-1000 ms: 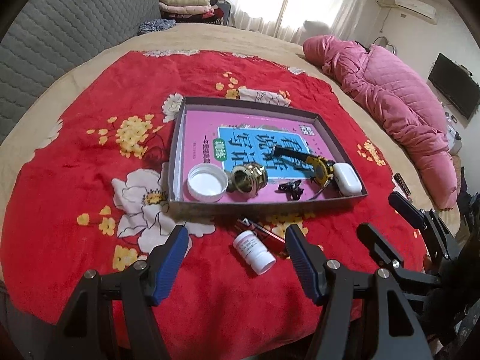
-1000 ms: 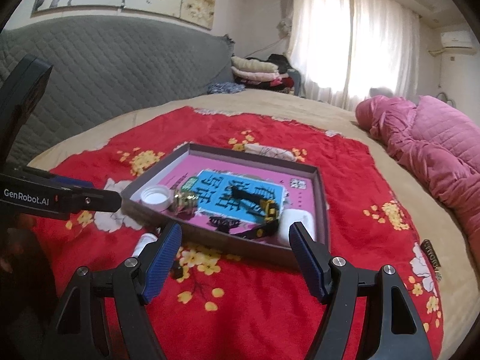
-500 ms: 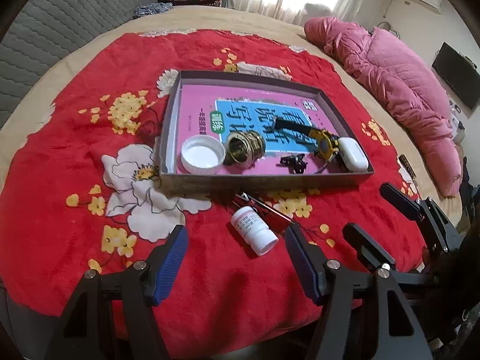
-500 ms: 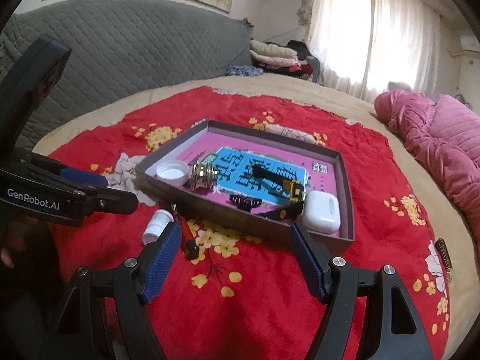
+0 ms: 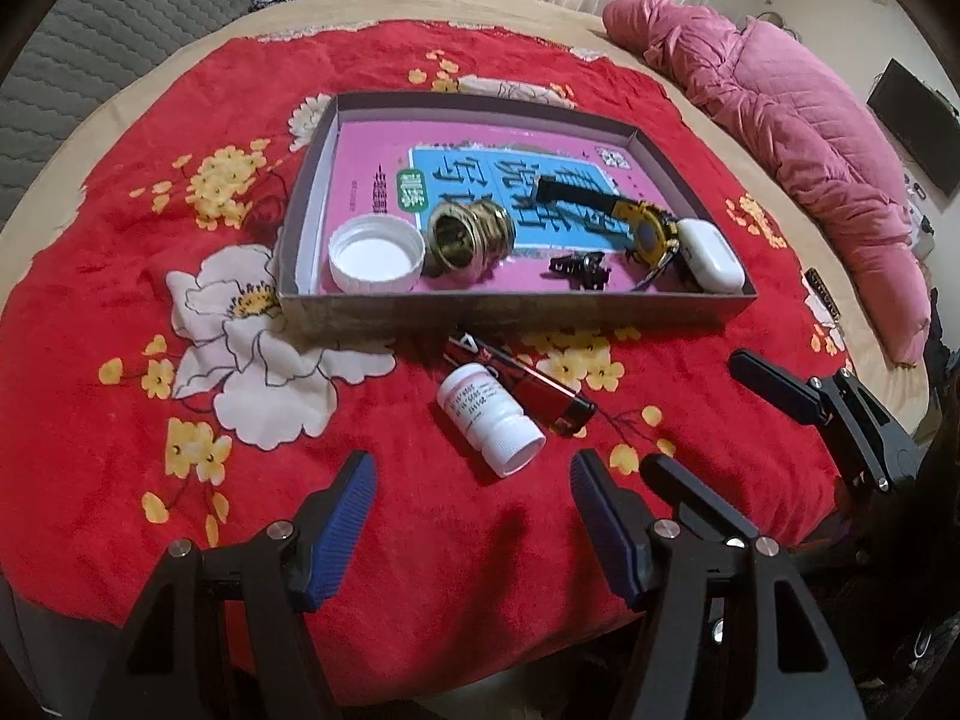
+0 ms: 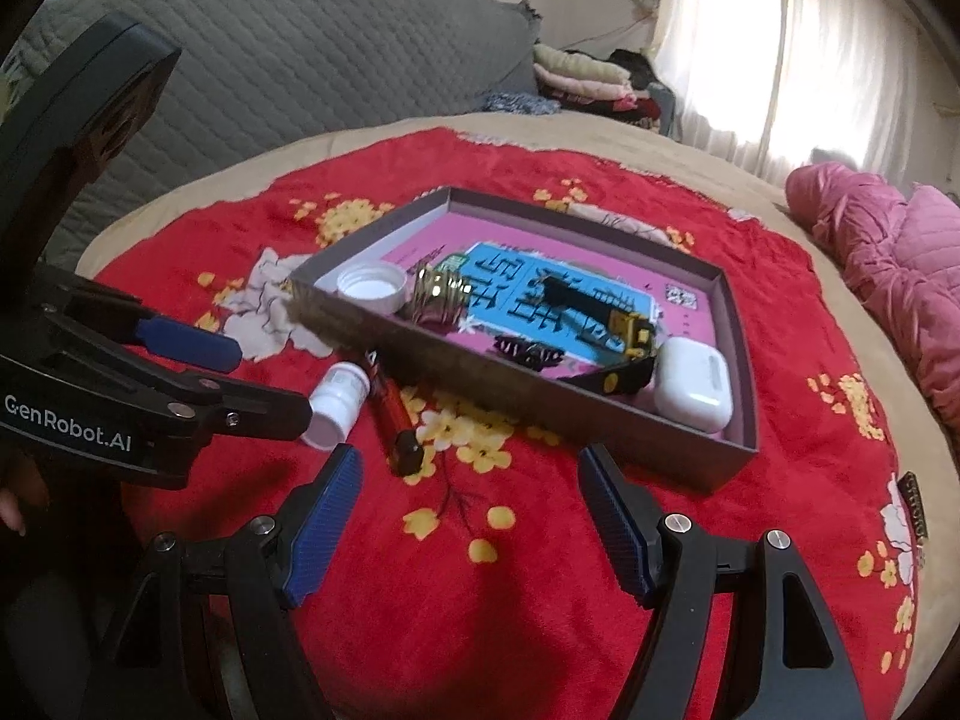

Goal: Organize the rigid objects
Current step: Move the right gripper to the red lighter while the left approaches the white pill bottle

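Note:
A shallow grey box [image 5: 516, 307] [image 6: 606, 426] with a pink liner holds a white cap [image 5: 376, 257], a brass fitting [image 5: 468, 233], a black-and-yellow watch [image 5: 624, 217], a black clip [image 5: 581, 269] and a white earbud case [image 5: 711, 255] [image 6: 693, 385]. In front of it on the red blanket lie a white pill bottle [image 5: 489, 417] [image 6: 337, 395] and a red lighter [image 5: 522, 384] [image 6: 391, 411]. My left gripper [image 5: 474, 510] is open just short of the bottle. My right gripper [image 6: 471, 510] is open and empty, near the lighter's end.
The red floral blanket [image 5: 150, 324] covers a round beige bed. A pink quilt [image 5: 798, 138] lies at the right. A grey padded headboard [image 6: 270, 72] and folded clothes [image 6: 588, 75] stand behind. A small dark object [image 6: 915, 507] lies near the bed's right edge.
Both grippers have moved forward and down toward the bottle and lighter, which now look larger. Both stay open. No object has moved.

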`<state>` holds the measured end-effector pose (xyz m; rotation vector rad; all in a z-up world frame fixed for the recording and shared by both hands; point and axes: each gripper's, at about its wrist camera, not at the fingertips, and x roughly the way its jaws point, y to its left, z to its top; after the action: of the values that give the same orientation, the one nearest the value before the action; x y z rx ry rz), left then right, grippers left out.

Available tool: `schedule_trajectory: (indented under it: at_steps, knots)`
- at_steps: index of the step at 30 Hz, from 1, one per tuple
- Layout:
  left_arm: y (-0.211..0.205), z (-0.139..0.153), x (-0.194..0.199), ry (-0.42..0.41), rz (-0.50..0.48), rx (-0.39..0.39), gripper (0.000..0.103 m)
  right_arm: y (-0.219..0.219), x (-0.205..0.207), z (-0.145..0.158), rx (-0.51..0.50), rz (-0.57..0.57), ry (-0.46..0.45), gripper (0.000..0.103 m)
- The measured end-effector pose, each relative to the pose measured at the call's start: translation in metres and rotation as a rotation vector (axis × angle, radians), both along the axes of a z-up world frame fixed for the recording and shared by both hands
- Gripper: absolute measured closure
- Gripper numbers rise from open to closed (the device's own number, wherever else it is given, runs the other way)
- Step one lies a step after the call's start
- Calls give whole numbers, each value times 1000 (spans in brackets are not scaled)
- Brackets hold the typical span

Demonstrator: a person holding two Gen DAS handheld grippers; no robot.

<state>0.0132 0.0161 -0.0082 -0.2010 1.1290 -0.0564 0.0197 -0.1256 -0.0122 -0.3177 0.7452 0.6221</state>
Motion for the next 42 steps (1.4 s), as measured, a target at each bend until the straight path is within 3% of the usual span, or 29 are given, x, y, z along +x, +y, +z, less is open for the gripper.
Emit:
schedule_trajectory:
  at_steps: [17,42]
  knots:
    - [-9,-20,7,60,-3,3,36,5,10,-28,-36,22,81,28]
    - [-2,-33,21,72,56,35,36,10,15,-34,-40,14,65,28]
